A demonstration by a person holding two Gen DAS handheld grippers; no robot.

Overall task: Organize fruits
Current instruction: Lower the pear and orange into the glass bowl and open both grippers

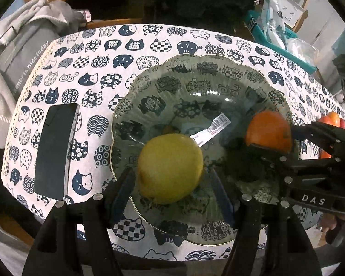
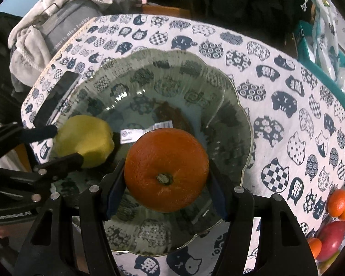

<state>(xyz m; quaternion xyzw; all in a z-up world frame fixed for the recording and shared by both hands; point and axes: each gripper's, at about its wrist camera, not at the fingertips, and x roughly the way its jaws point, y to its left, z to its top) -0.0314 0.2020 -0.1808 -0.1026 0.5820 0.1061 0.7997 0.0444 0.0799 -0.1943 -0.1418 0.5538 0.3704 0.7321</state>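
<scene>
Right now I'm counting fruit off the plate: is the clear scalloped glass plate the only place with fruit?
No: small orange fruits and a red one lie on the cat-print tablecloth beside the plate.

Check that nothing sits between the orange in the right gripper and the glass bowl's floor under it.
Nothing visible blocks it. The round orange between the right gripper fingers hangs over bare floor of the scalloped clear glass bowl. The yellow lemon in the left gripper sits apart, toward the bowl's other side.

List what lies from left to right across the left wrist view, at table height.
Black phone → yellow fruit → barcode sticker → orange → fruit pile at the right edge.
</scene>
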